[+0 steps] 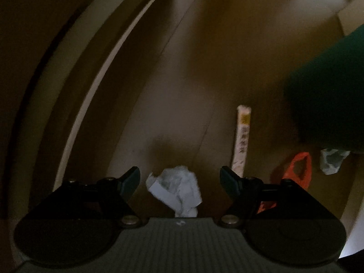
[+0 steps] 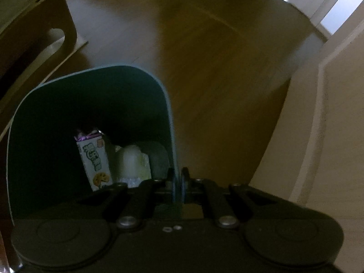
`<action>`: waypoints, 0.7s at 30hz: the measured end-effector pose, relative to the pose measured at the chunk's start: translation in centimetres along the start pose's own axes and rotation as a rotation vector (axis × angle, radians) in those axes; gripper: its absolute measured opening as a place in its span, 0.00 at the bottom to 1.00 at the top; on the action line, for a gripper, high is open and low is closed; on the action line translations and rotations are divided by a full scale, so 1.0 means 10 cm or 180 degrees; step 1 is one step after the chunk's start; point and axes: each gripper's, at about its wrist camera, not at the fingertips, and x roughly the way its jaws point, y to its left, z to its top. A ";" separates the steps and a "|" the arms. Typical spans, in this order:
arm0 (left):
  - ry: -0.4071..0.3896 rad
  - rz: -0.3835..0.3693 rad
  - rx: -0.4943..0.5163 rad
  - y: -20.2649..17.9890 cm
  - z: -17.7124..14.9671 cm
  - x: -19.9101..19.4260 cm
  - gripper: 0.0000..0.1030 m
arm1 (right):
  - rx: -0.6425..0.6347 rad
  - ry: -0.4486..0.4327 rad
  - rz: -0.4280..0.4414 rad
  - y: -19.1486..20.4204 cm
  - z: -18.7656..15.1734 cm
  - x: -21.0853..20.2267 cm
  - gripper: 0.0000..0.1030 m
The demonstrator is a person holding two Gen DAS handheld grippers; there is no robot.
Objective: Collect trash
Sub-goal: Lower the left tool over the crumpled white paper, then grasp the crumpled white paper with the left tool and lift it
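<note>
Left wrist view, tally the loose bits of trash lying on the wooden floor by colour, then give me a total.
White: 1, the crumpled white paper wad lying between the open left gripper's fingers.
Pale pink: 1, the long printed paper sleeve.
Orange-red: 1, the thin plastic bag.
Pale blue-green: 1, the small crumpled wrapper by the dark green bin.
Total: 4

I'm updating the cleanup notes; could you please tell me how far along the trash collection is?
Done: a snack box and other waste lie in the green bin. In hand: the right hand-held gripper pinches the bin's wall; the open left one straddles a crumpled tissue. Left: a chopstick sleeve, red bag, another wrapper.
</note>
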 end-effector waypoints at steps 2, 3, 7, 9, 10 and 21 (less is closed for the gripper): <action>0.0112 0.0013 -0.0048 0.03 -0.03 0.12 0.74 | -0.0059 0.0058 -0.0097 0.01 0.01 0.10 0.15; 0.0180 -0.0009 -0.0111 0.05 -0.06 0.19 0.74 | -0.0119 0.0073 -0.0099 0.03 -0.01 0.14 0.16; 0.0493 -0.0041 -0.0175 0.05 -0.24 0.46 0.74 | -0.0057 0.0129 0.0169 0.01 0.02 0.22 0.32; 0.0683 -0.0003 -0.0119 -0.01 -0.35 0.66 0.74 | -0.0178 0.0213 0.0192 0.07 0.04 0.28 0.41; 0.0753 0.0031 -0.0108 -0.04 -0.41 0.73 0.74 | -0.0218 0.0248 0.0211 0.11 0.05 0.31 0.47; 0.0977 0.0269 -0.0405 -0.10 -0.70 1.27 0.61 | -0.0303 0.0437 0.0149 0.08 0.04 0.44 0.39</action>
